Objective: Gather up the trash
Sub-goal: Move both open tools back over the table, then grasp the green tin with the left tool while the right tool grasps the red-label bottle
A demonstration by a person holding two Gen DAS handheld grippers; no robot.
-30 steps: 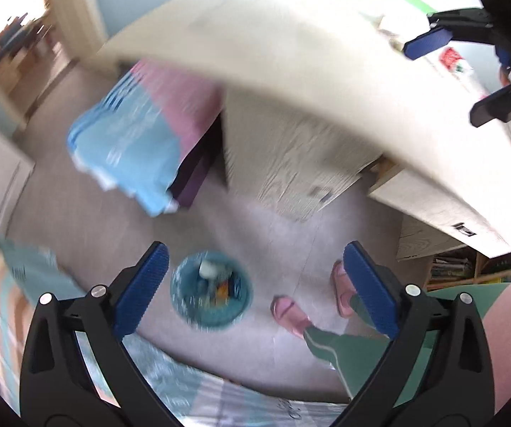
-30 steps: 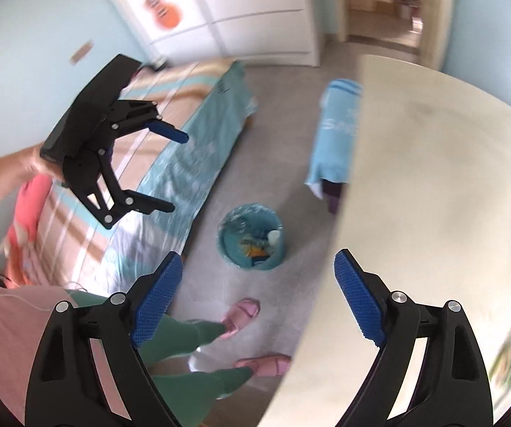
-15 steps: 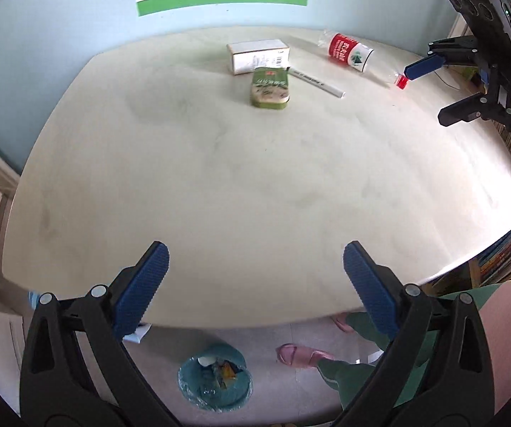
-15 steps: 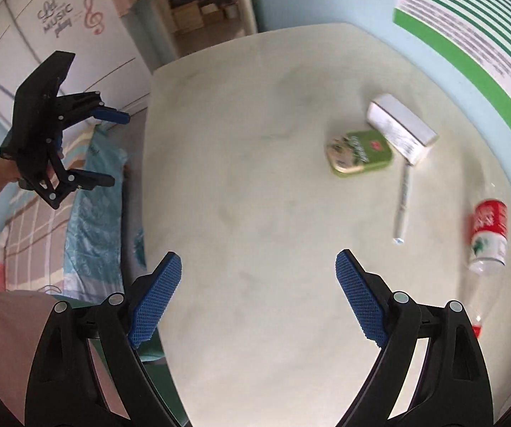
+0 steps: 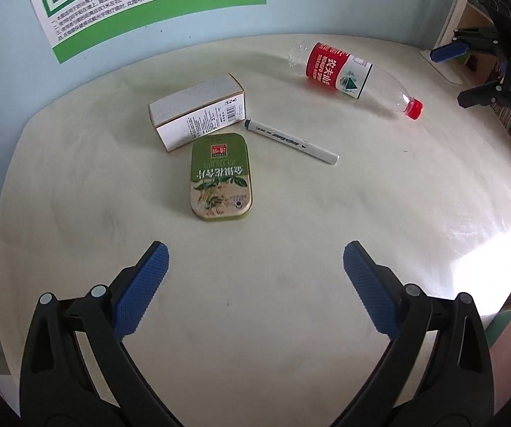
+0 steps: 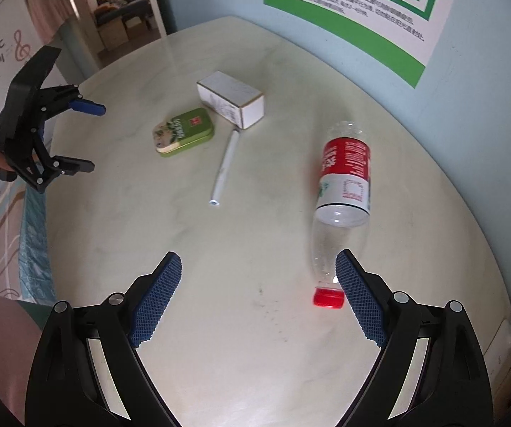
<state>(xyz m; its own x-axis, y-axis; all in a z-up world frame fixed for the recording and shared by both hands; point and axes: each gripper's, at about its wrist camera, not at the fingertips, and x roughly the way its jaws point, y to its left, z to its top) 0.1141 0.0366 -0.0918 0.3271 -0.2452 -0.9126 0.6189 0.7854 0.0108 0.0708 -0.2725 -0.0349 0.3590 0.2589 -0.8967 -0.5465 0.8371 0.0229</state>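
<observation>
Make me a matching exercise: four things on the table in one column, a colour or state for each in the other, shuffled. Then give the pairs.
1. bottle
2. tin
3. box
4. pen

A. green lid with leaf print
B. white, thin, lying between tin and bottle
C. clear, on its side, red cap
D. white carton with a barcode

Pairs: 1-C, 2-A, 3-D, 4-B

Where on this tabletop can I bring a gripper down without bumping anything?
Bare: the near half of the table, between the left gripper and green tin. Crowded: white box, tin and pen cluster at the back; bottle lies by the right gripper.
</observation>
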